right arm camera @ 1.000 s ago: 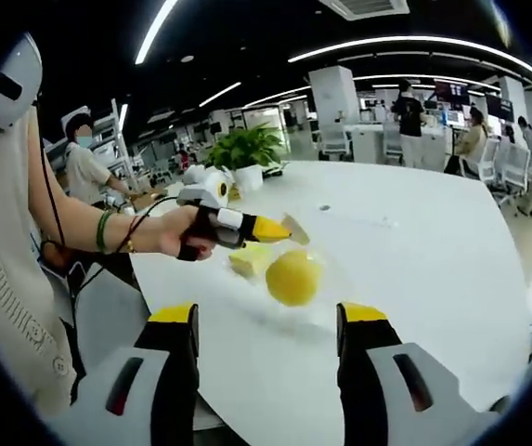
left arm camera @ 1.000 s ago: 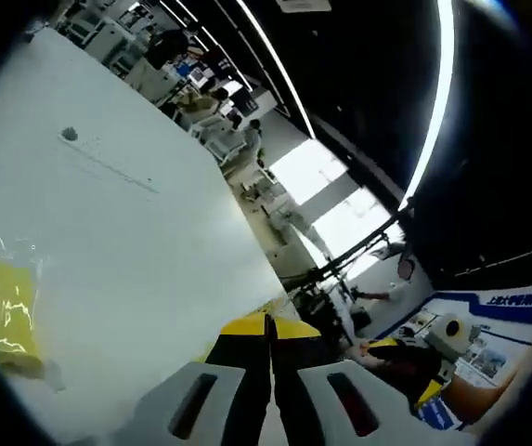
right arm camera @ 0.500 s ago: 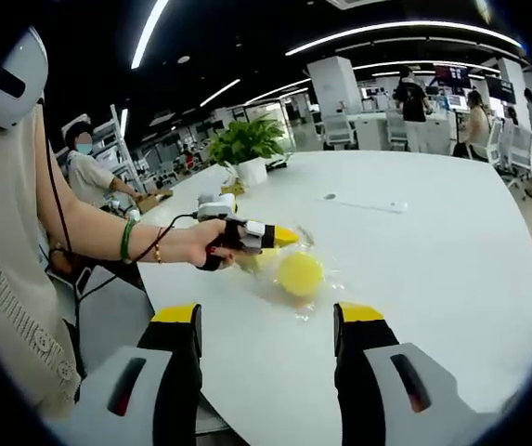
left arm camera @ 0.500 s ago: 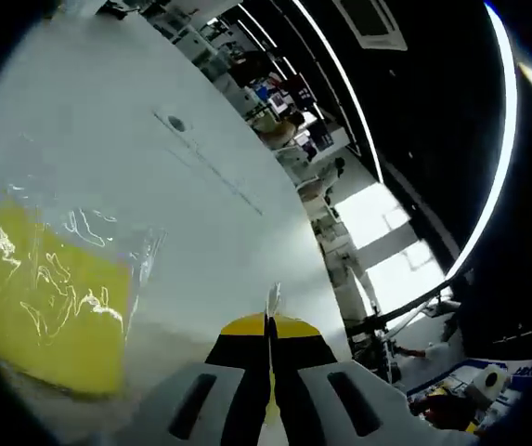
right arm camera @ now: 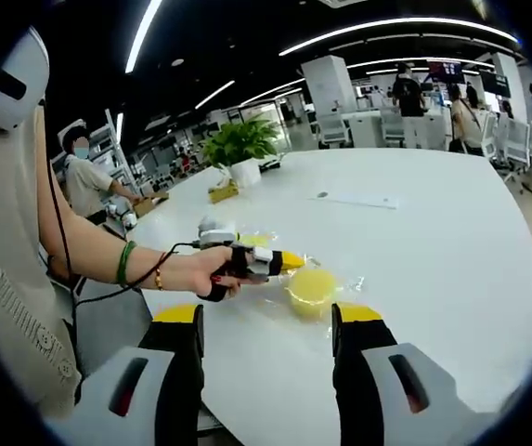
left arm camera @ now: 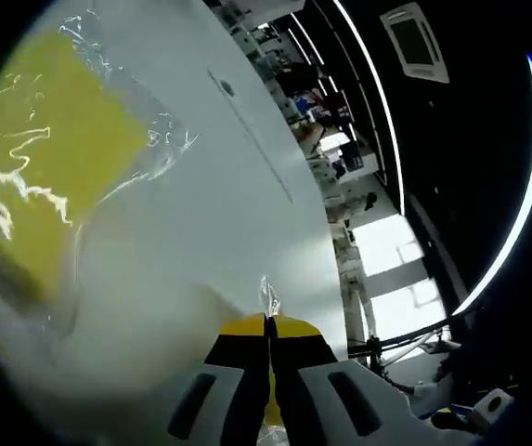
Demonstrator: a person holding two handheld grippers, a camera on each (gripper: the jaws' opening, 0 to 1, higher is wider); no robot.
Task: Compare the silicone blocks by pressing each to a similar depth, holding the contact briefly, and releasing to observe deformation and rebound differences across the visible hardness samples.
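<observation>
While seen from the right gripper view, left gripper (right arm camera: 289, 262) comes in from the left, held in a hand (right arm camera: 201, 274) with bracelets on the wrist, yellow tips together at the edge of a round yellow silicone block (right arm camera: 310, 285) in clear wrap on the white table (right arm camera: 433, 251). Right gripper (right arm camera: 267, 321) low in frame, fingers (right arm camera: 184, 321) spread wide and holding nothing, block lying ahead between the two fingers and apart from both. Potted plant (right arm camera: 240, 149) and a small yellow box (right arm camera: 222, 192) far beyond the fingertips. From the left gripper view, fingers pressed together, pinching a scrap of clear wrap (left arm camera: 268, 298) that sticks out past the tips. Second yellow block in crinkled clear bag (left arm camera: 52, 158) up and left of the tips, well apart, blurred.
</observation>
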